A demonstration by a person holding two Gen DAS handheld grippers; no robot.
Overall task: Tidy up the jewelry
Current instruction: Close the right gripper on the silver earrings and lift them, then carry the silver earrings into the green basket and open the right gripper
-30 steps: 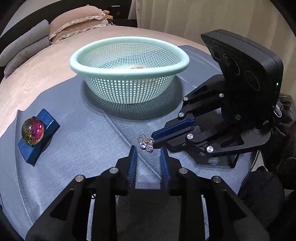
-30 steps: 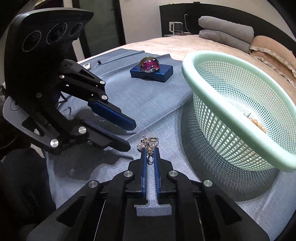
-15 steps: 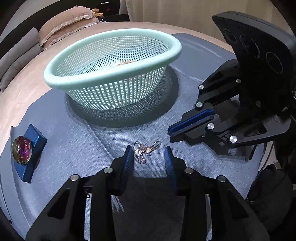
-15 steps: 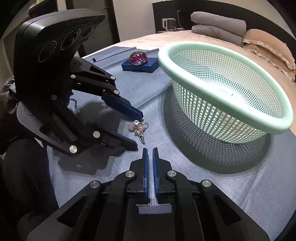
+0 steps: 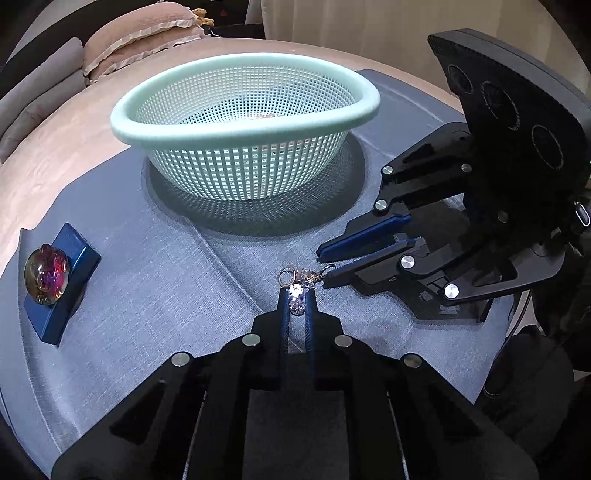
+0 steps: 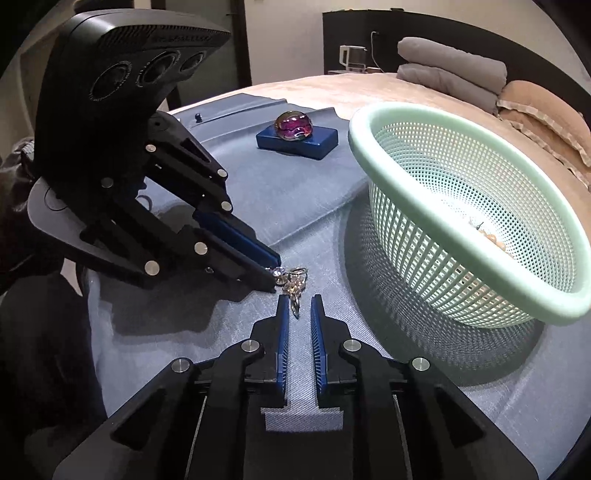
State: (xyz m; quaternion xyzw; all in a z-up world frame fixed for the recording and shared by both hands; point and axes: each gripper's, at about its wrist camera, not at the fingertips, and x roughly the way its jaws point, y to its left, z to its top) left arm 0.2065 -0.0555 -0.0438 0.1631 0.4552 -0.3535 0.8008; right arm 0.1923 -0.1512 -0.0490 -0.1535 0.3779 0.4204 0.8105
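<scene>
A grey-blue cloth (image 5: 155,295) is covering the near part of a bed (image 5: 74,155) with a beige cover; everything is sitting on this cloth. Pillows (image 5: 140,37) are lying at the bed's far left corner in the left wrist view, and a pale curtain (image 5: 351,26) is hanging beyond the bed's far edge. In the right wrist view, folded grey bedding (image 6: 450,74) is lying at the bed's far end, with a white kettle (image 6: 347,55) behind it.

Counted, left to right in the left wrist view:
- One blue box (image 5: 62,288), near the cloth's left edge, carrying one iridescent glass dome (image 5: 46,275) on its top.
- One mint mesh basket (image 5: 243,147), standing upright toward the cloth's far edge. A small beige item is showing inside it; its kind cannot be told.
- One jewelry cluster (image 5: 299,291) of clear stones and metal rings, lying on the cloth in front of the basket, between the two grippers.
- Two grippers.

The left gripper (image 5: 297,295) is closing; its blue fingers (image 5: 283,314) are standing narrow with the stones pinched between their tips. The right gripper (image 6: 297,306) is opening; its fingers (image 6: 282,325) are standing slightly apart, with a dangling ring of the cluster (image 6: 293,284) lying in the gap and no contact visible.
</scene>
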